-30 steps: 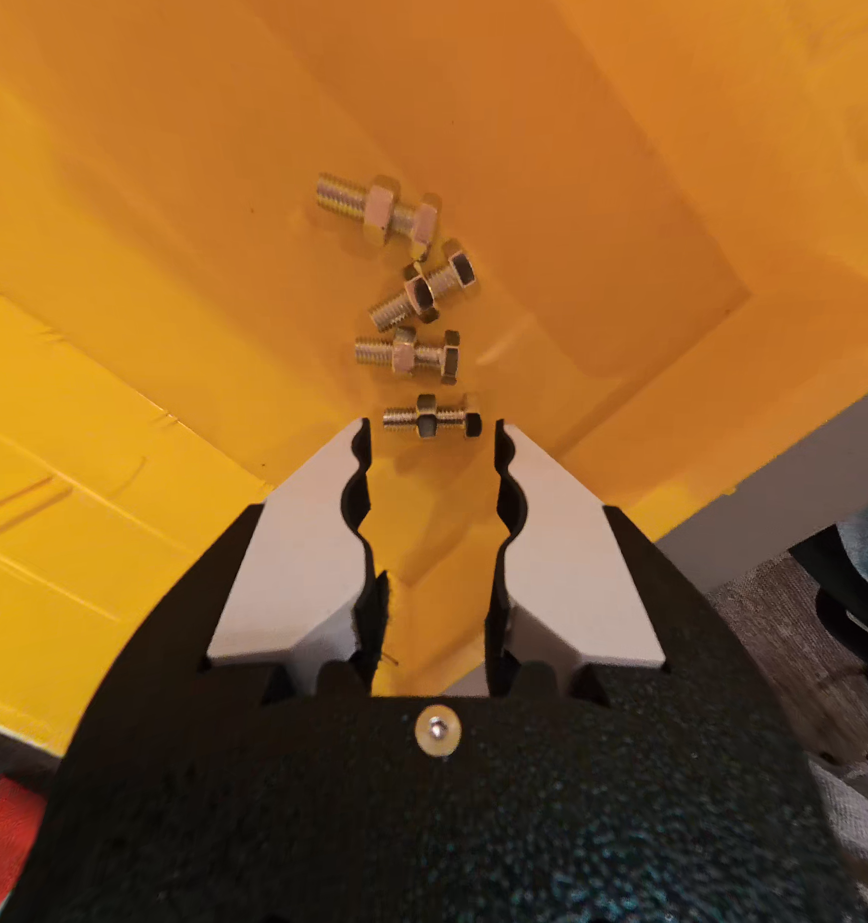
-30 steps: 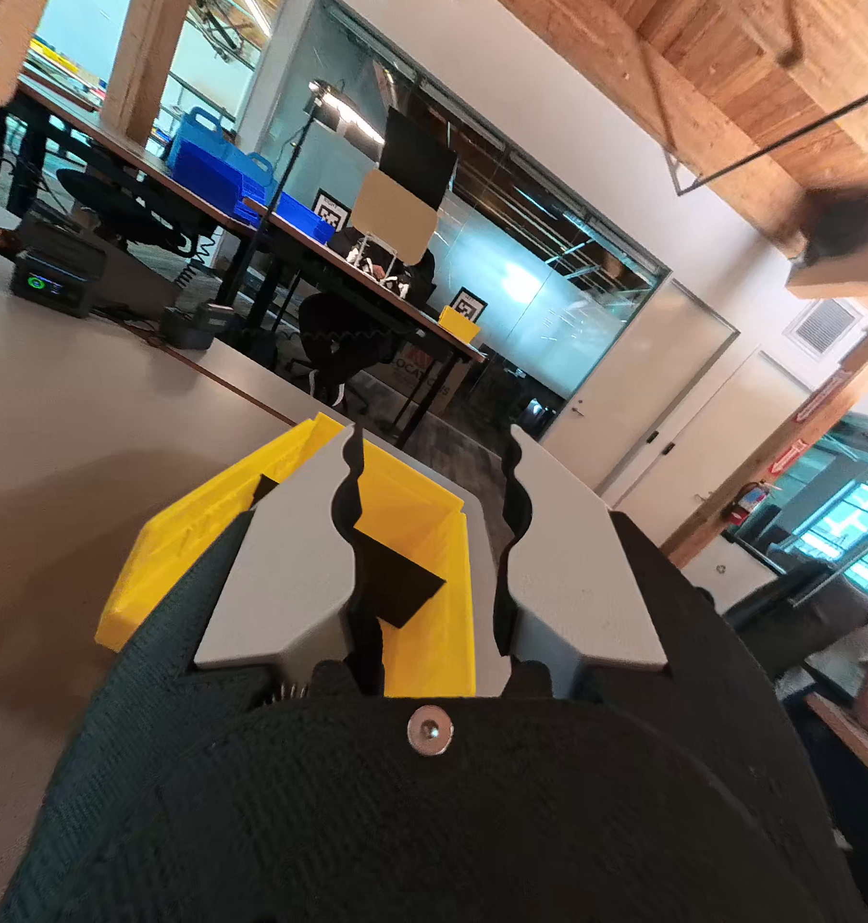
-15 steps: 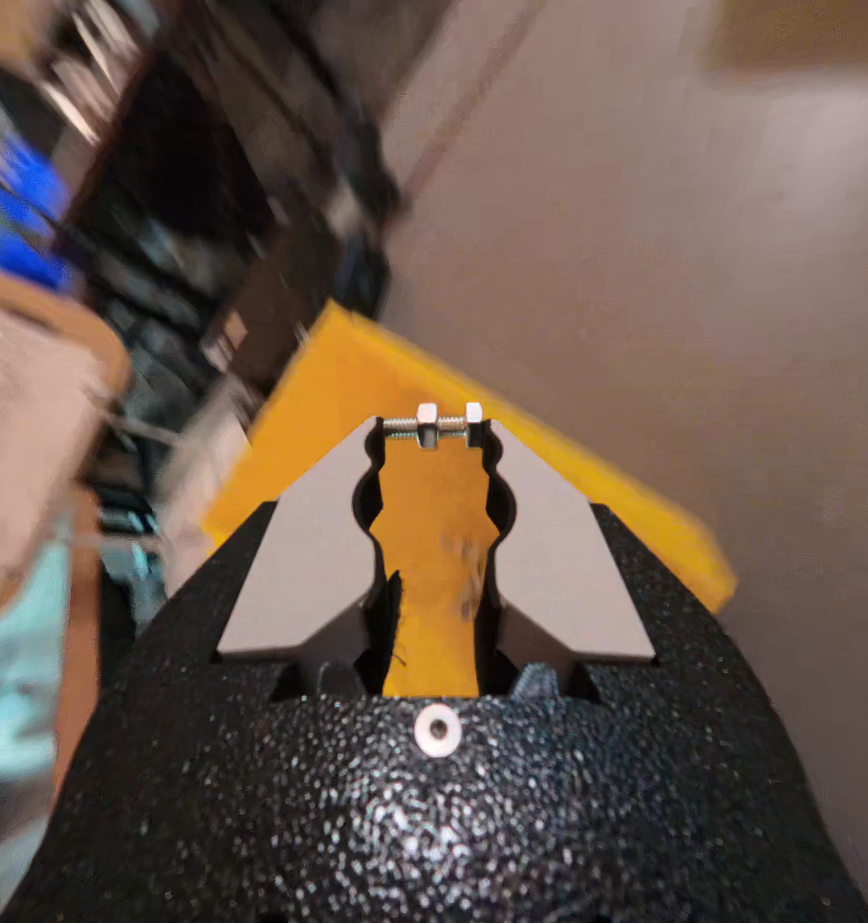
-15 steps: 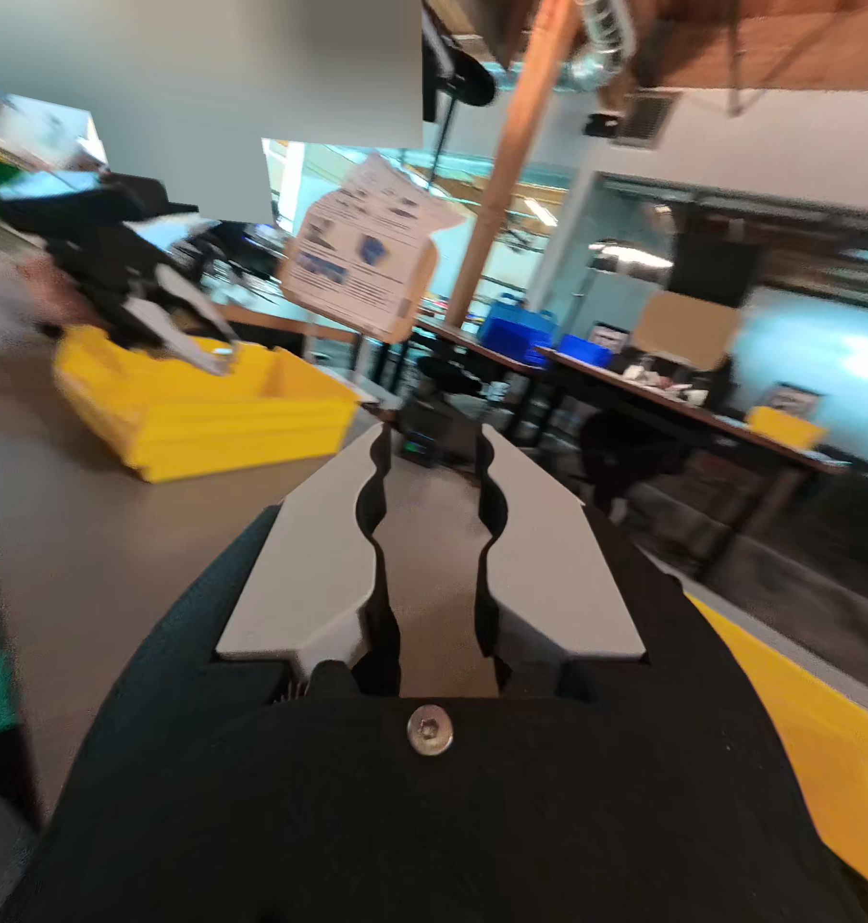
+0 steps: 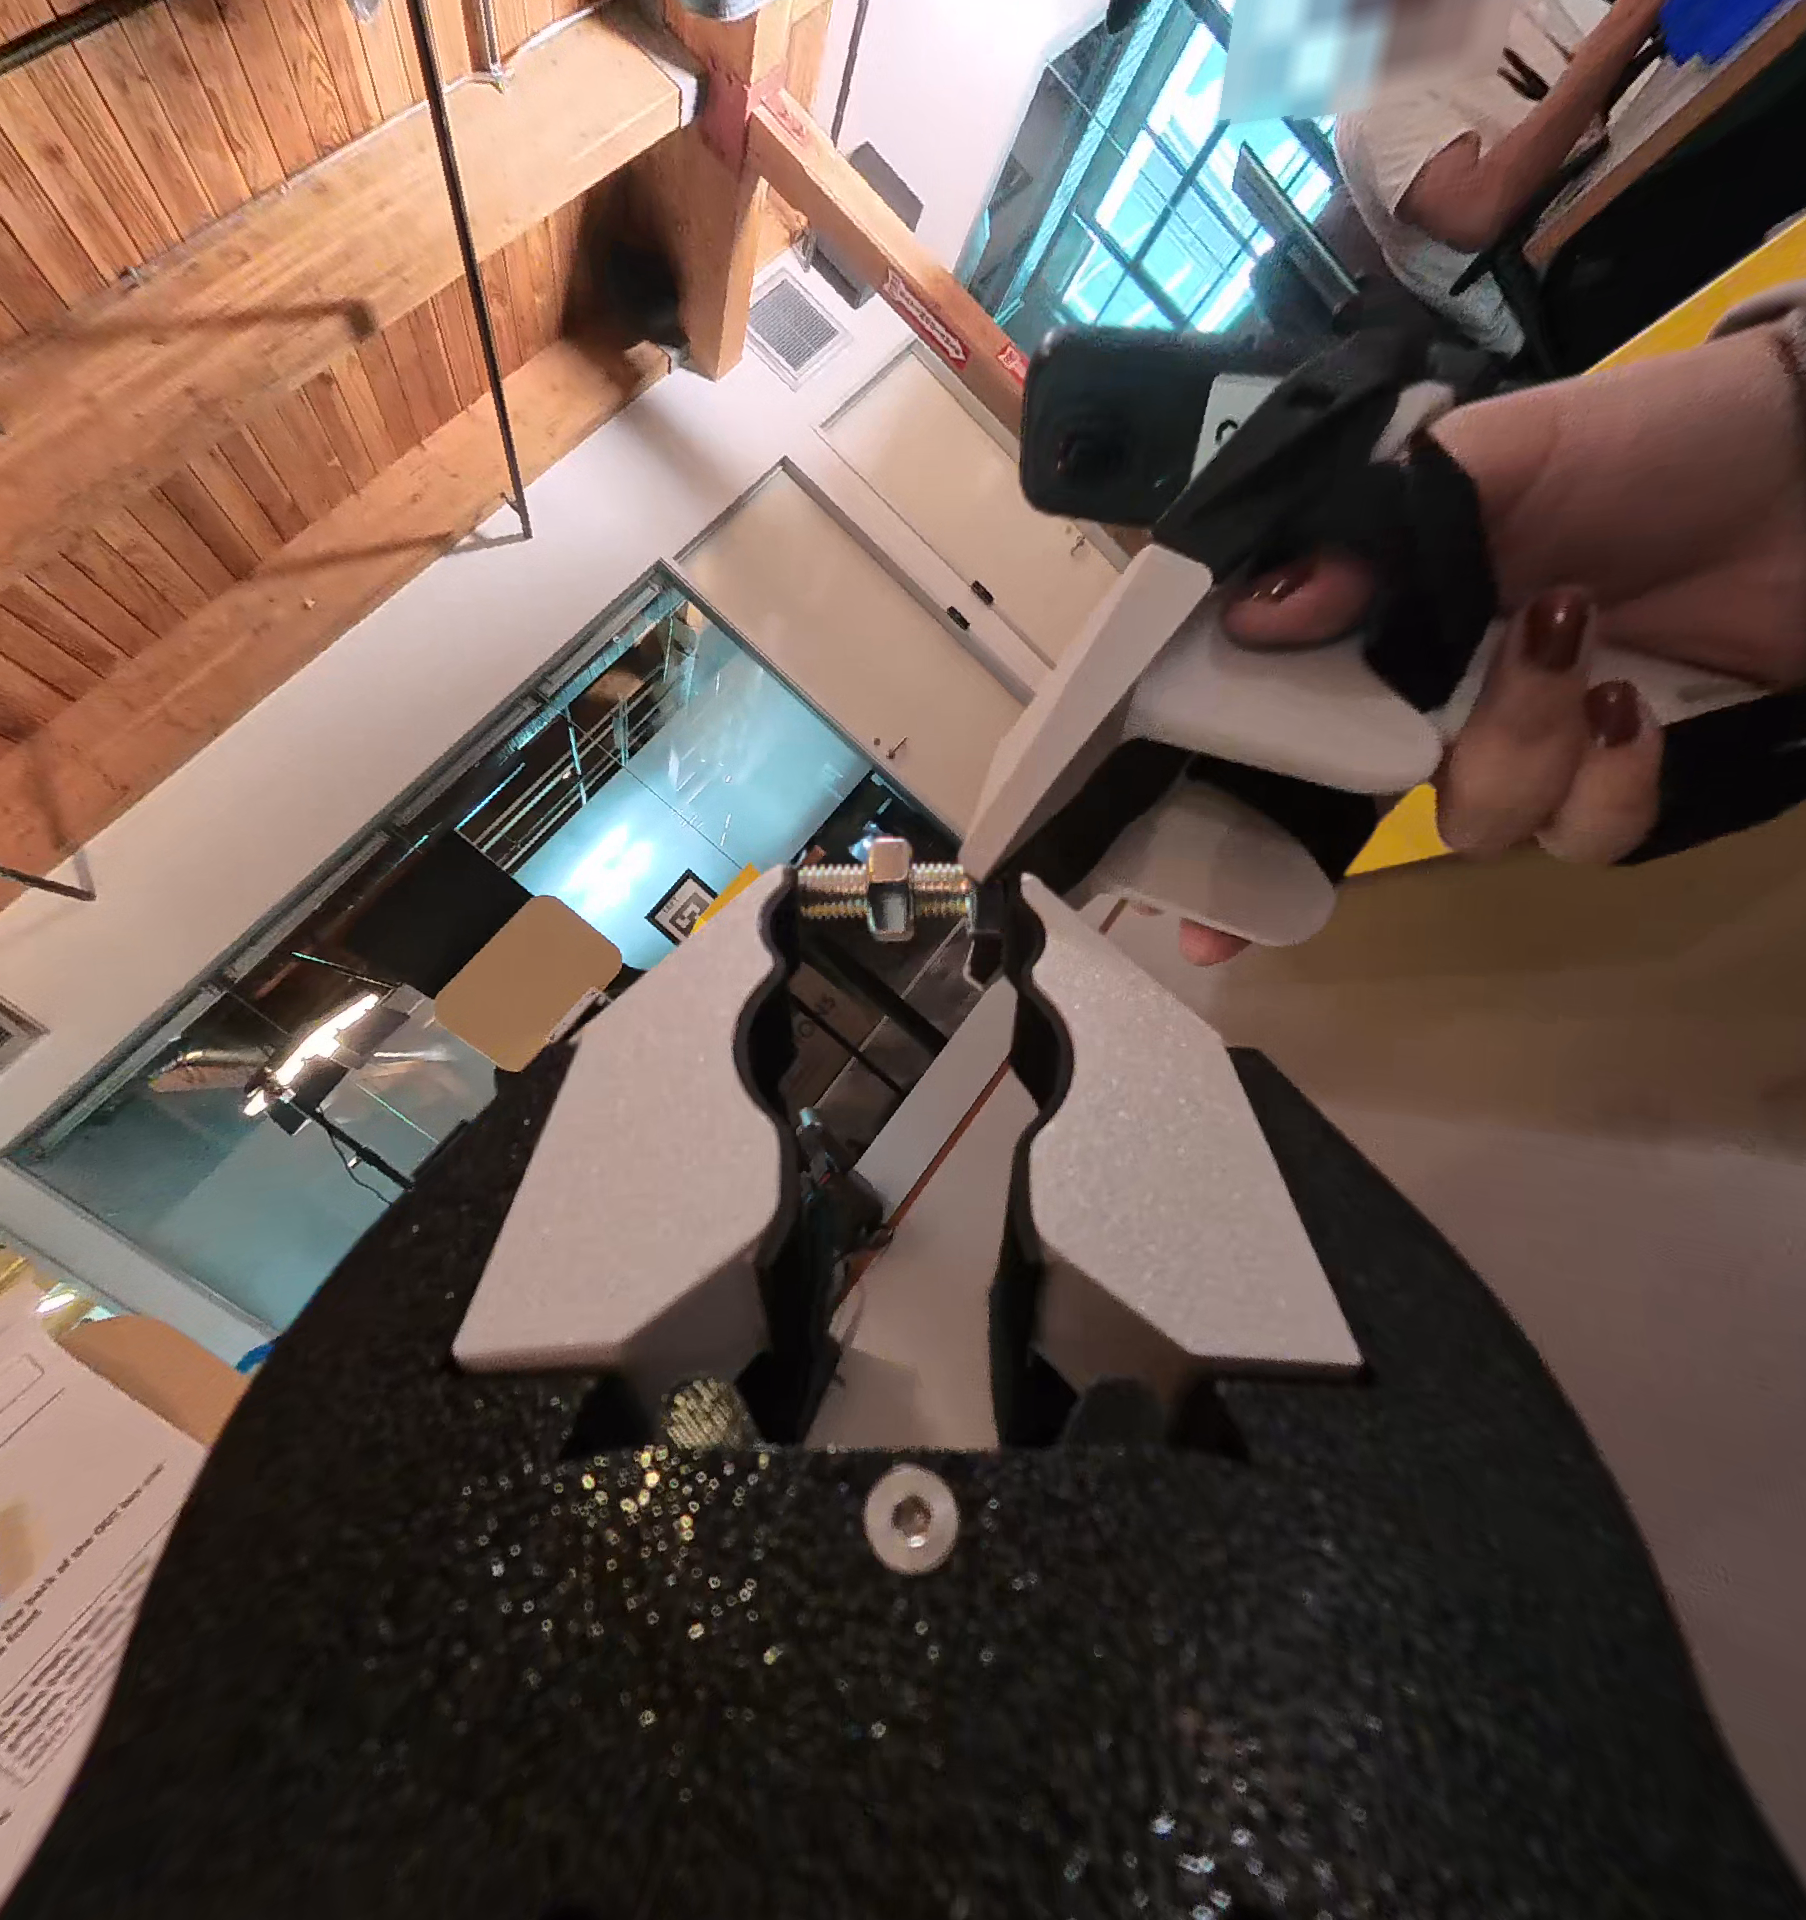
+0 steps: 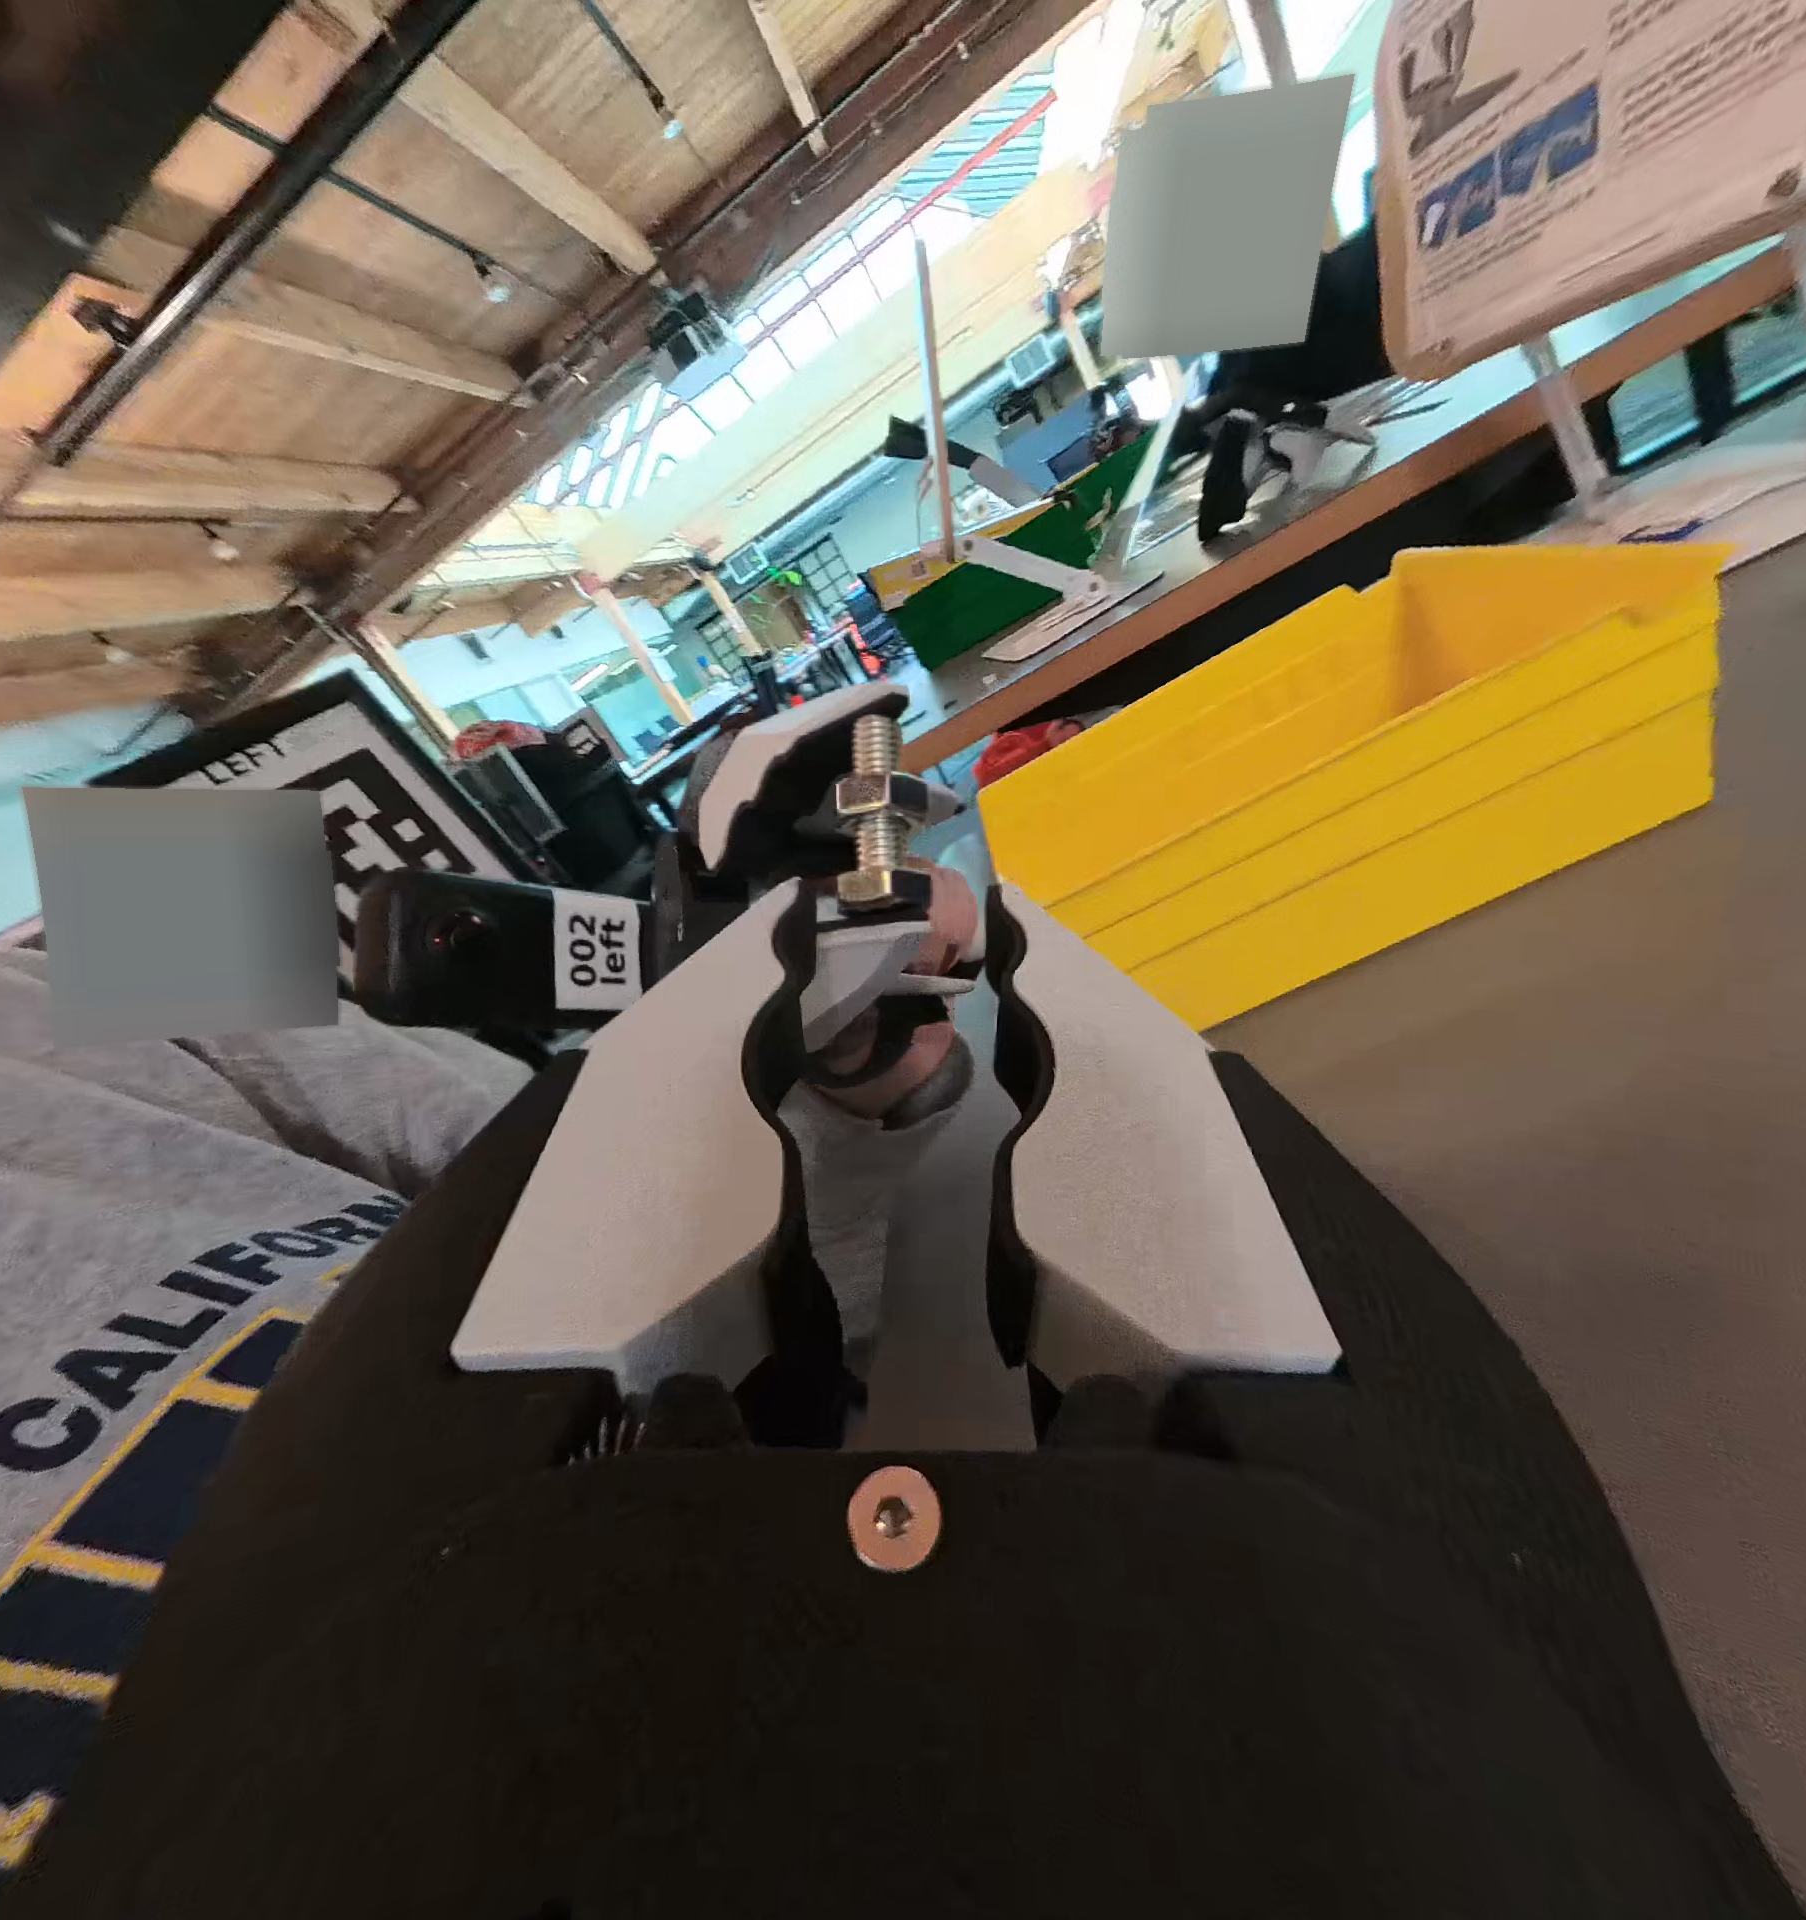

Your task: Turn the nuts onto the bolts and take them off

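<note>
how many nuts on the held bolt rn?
1: the nut sits mid-thread on the bolt, held end to end by the left gripper. Others may be hidden in the yellow bin.

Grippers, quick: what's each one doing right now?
Left gripper: shut on the bolt, nut threaded on it.
Right gripper: open, holding nothing, jaws near the bolt.

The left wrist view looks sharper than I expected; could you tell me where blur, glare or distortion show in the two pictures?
Left wrist view: bolt and nut crisp between the left gripper tips, glints on the black housing, the hand slightly soft, wide-angle tilt to the room. Right wrist view: bolt sharp, yellow bin clear, ceiling at top left smeared, bright windows washed out, edges bowed.
</note>
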A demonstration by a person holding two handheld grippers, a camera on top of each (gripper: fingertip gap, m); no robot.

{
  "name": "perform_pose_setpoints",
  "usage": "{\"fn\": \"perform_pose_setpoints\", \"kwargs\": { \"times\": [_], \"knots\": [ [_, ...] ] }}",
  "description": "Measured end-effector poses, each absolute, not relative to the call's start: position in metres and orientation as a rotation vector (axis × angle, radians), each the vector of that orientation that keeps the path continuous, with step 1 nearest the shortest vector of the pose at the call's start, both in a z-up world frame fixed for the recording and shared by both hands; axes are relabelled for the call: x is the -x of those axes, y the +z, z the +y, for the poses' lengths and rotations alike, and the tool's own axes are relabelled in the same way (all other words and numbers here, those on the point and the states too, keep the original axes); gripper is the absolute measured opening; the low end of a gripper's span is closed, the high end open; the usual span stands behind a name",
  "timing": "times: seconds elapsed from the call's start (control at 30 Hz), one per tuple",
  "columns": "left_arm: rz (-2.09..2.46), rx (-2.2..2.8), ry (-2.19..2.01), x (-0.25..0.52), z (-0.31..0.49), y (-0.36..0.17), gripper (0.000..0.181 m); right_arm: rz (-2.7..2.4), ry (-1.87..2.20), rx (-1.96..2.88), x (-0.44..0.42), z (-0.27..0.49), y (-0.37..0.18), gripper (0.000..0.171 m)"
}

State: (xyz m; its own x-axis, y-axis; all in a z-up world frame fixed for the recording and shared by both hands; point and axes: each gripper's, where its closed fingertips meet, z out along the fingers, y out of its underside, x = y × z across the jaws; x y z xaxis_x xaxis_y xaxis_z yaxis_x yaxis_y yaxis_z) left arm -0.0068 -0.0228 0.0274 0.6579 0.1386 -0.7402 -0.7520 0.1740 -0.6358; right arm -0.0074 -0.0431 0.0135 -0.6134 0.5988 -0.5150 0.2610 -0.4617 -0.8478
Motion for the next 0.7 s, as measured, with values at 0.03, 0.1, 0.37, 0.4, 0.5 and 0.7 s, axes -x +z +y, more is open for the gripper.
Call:
{"fn": "perform_pose_setpoints", "kwargs": {
  "times": [0.03, 0.1, 0.37, 0.4, 0.5, 0.7],
  "knots": [
    [0.602, 1.247, 0.681, 0.005, -0.021, 0.026, 0.036, -1.487, 2.207, 1.235, 0.006, -0.044, 0.013, 0.027],
    [0.602, 1.243, 0.68, 0.004, -0.019, 0.025, 0.036, -1.492, 2.252, 1.218, 0.003, -0.046, 0.013, 0.021],
    [0.582, 1.233, 0.666, 0.007, -0.016, 0.019, 0.036, -1.434, 2.312, 1.156, 0.008, -0.04, 0.009, 0.016],
    [0.576, 1.233, 0.669, 0.008, -0.015, 0.018, 0.036, -1.431, 2.311, 1.15, 0.009, -0.04, 0.007, 0.016],
    [0.545, 1.253, 0.659, 0.014, -0.011, 0.01, 0.038, -1.42, 2.2, 1.116, 0.017, -0.032, 0.0, 0.015],
    [0.46, 1.45, 0.357, 0.018, -0.009, -0.027, 0.1, -1.446, 1.439, 1.034, 0.035, 0.02, -0.046, 0.016]
  ]
}}
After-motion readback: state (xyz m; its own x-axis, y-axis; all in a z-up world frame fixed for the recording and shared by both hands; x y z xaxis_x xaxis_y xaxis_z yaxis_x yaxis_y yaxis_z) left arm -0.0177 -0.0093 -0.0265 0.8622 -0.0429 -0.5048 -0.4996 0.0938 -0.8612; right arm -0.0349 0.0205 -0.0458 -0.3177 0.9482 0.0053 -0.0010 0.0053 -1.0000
